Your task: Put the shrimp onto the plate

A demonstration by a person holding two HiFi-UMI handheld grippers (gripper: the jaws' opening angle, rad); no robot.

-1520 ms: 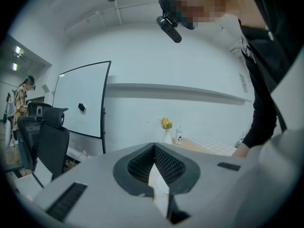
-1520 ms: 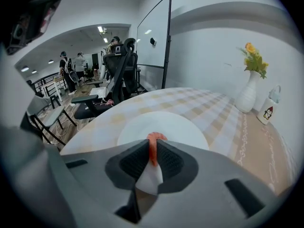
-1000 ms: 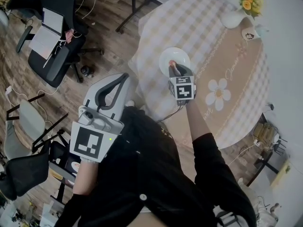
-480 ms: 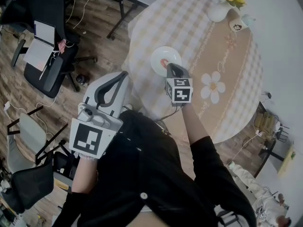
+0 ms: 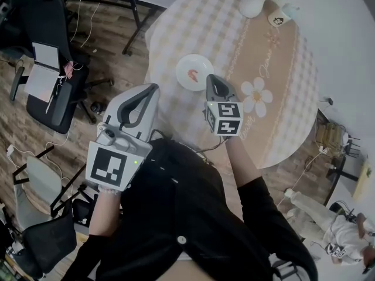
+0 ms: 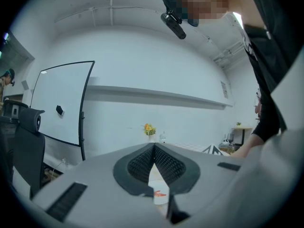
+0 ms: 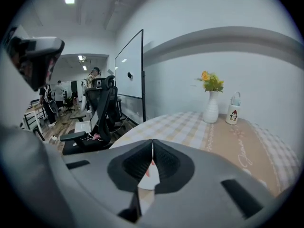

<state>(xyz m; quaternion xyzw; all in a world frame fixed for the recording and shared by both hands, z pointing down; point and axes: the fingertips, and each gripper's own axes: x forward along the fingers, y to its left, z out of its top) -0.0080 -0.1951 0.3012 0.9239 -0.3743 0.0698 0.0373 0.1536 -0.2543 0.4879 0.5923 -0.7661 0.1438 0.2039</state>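
A small orange shrimp lies on the white plate near the left edge of the round table. My right gripper hovers just right of the plate, jaws shut and empty. In the right gripper view the shut right gripper shows a strip of the plate and the shrimp beyond it. My left gripper is held off the table's left edge, shut on nothing. The left gripper view looks past the shut left gripper at the plate and shrimp.
A white vase with yellow flowers and a small penguin-print bottle stand at the table's far side. The cloth has a daisy print. Office chairs and cables fill the floor to the left. A whiteboard stands behind.
The shrimp was between the right gripper's tips over the plate; now it lies on the plate. The right gripper has let go, shut again and drawn back toward me.
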